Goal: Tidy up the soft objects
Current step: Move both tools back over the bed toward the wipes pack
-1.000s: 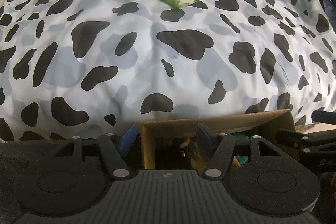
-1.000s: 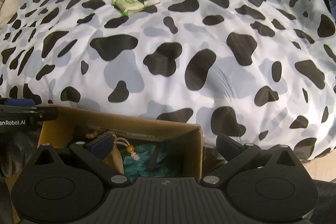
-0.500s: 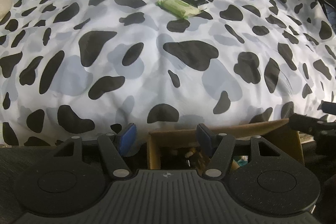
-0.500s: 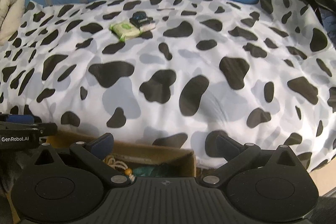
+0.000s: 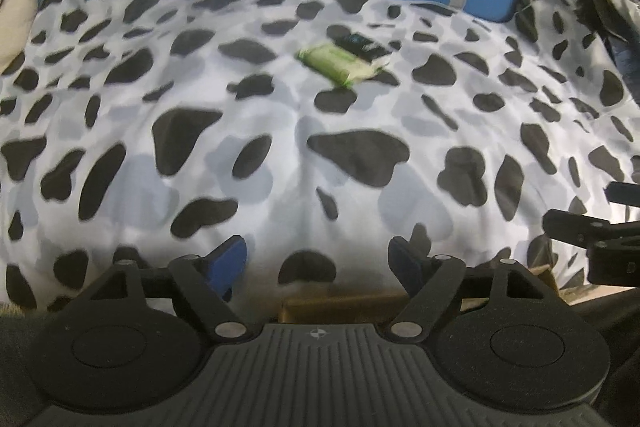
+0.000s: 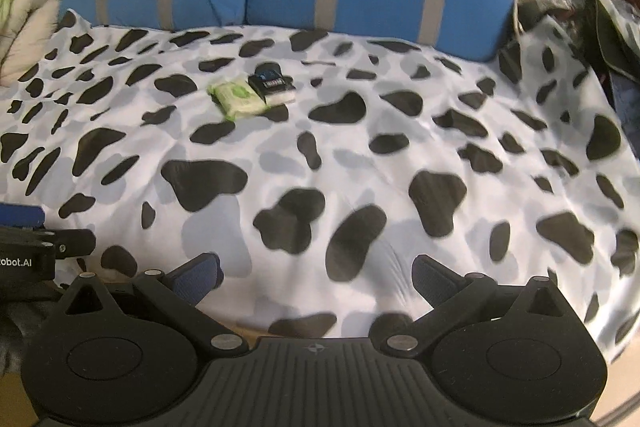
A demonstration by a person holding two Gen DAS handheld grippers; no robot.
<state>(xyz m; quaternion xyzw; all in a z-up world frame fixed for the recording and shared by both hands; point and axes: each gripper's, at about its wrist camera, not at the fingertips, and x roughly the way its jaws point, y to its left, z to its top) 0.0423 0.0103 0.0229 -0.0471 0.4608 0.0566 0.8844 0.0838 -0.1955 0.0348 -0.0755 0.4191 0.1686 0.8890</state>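
Two hand-held grippers, left [image 5: 318,261] just widened, right [image 6: 318,273], hover spread and empty above the cow-print duvet [image 6: 360,167]; the distant green wipes pack [image 6: 237,99] could slide if nudged off-centre.

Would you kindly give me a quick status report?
Left gripper just opened wider, empty. Right gripper open, empty. Green pack beside black box on cow-print duvet. Nothing between.

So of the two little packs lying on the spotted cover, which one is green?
The soft wipes pack, lying left of the black-and-white box and touching it; the box is dark with a white side.
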